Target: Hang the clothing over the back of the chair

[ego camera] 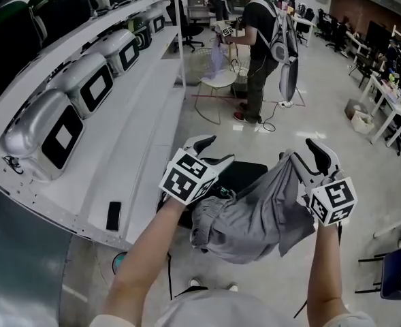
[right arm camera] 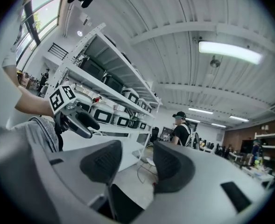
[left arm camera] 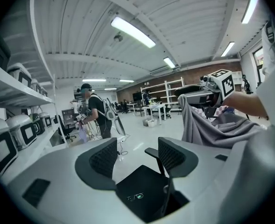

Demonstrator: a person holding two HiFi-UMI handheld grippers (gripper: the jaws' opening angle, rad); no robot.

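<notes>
A grey garment (ego camera: pixel 254 216) lies draped over the back of a black chair (ego camera: pixel 244 172), whose seat shows beyond it. My left gripper (ego camera: pixel 217 150) hovers open above the garment's left end, with nothing between its fingers. In the left gripper view the open left gripper (left arm camera: pixel 137 155) frames the chair seat (left arm camera: pixel 142 192), and the garment (left arm camera: pixel 212 129) hangs to the right. My right gripper (ego camera: pixel 302 154) is open at the garment's raised right corner, which touches its side. The right gripper view shows the right gripper (right arm camera: pixel 135 164) with an empty gap, and the left gripper (right arm camera: pixel 83 120) beside the garment (right arm camera: pixel 34 132).
White shelves (ego camera: pixel 152 114) with several grey-white machines (ego camera: pixel 84 80) run along the left. A dark flat object (ego camera: pixel 114 215) lies on the lower shelf. Farther off a person (ego camera: pixel 258 46) stands by a white chair (ego camera: pixel 217 80). Desks (ego camera: pixel 391 107) line the right side.
</notes>
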